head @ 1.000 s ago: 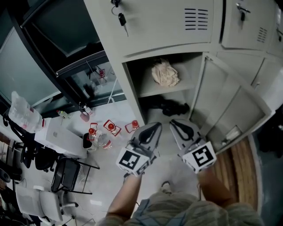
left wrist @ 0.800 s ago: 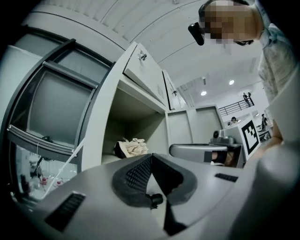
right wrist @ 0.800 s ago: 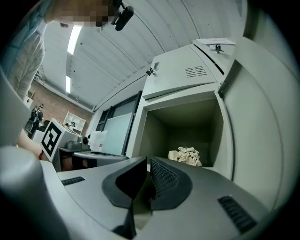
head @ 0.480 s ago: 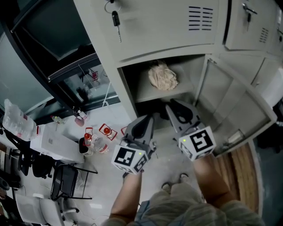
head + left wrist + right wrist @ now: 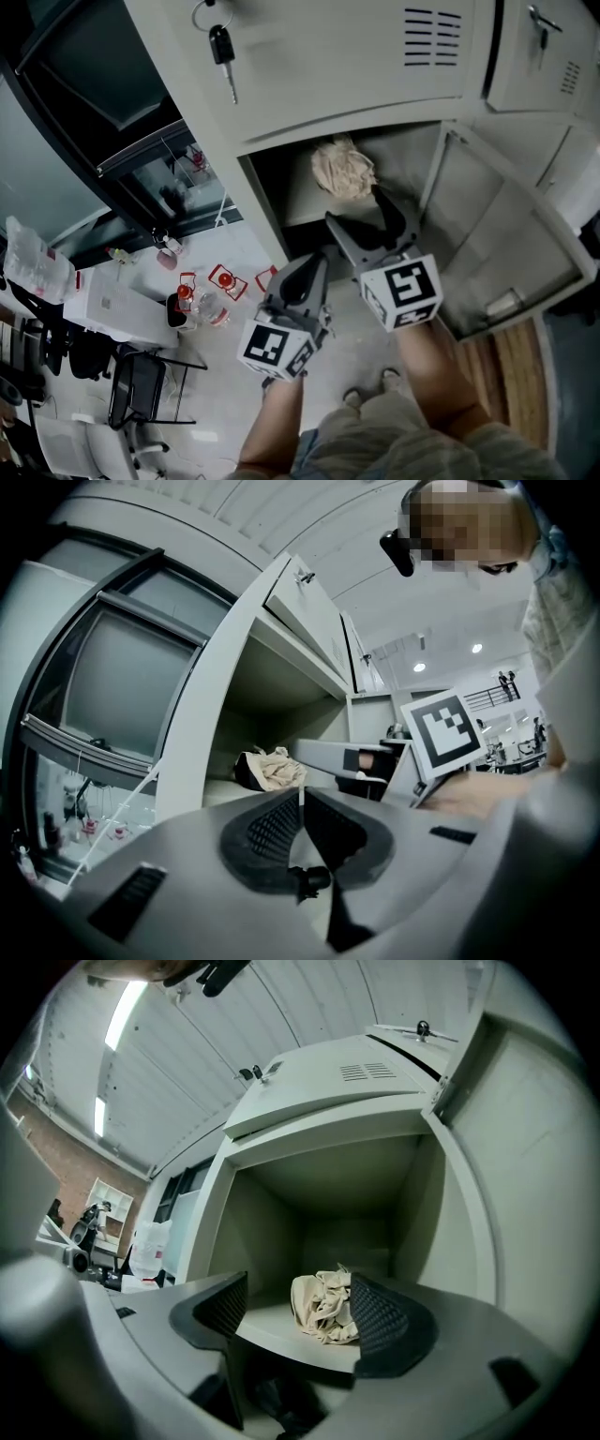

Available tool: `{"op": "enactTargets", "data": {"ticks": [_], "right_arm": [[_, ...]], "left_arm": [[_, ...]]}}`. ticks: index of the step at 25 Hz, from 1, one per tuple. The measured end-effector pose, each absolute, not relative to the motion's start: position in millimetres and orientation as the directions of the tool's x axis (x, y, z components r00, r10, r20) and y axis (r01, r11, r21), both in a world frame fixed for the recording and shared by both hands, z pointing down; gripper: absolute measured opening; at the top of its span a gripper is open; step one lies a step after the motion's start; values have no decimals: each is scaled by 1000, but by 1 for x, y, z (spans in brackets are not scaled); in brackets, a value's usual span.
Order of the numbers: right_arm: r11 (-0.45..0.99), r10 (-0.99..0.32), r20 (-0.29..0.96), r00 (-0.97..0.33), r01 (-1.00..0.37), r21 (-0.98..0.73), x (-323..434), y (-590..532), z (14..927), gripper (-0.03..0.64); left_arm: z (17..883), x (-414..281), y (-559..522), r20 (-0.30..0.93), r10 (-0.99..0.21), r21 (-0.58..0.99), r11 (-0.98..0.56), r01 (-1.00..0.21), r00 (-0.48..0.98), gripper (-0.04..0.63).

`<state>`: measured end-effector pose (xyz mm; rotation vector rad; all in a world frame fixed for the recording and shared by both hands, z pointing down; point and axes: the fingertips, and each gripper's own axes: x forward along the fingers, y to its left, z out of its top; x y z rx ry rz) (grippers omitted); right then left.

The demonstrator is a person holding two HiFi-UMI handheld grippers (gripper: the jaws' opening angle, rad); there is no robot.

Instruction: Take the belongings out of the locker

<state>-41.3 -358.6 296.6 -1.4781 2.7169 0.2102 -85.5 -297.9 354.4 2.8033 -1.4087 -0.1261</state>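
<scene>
Cloth (image 5: 323, 1305): on shelf (image 5: 272, 1326), straight ahead of right gripper (image 5: 354, 208), farther in.
Right jaws: wide apart, empty, framing cloth.
Left gripper (image 5: 317, 262): farther from cloth, jaws closed, empty.

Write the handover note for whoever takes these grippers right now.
Left gripper: jaws together, empty, outside the locker.
Right gripper: jaws apart, empty, aimed at the crumpled cloth, not yet on it.
The cloth lies on the locker's shelf; something dark sits below the shelf, too dim to identify.
Done: door open, nothing taken out.
Left: take out the cloth, then the dark thing.
</scene>
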Motion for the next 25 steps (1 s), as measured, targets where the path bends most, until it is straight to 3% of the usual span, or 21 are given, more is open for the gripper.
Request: {"op": "enactTargets", "data": {"ticks": [6,25], "right_arm": [[488,-863,-95,-495,-868,90,-37,-386,296,385],[369,-920,132,-368,-929,-18,-23,-453,328,417]], "left_arm": [[356,-84,-299,-68,-798,46,-602,-797,598,5],[361,-82,-291,-57,-784,60,-621,-781,619,5]]}}
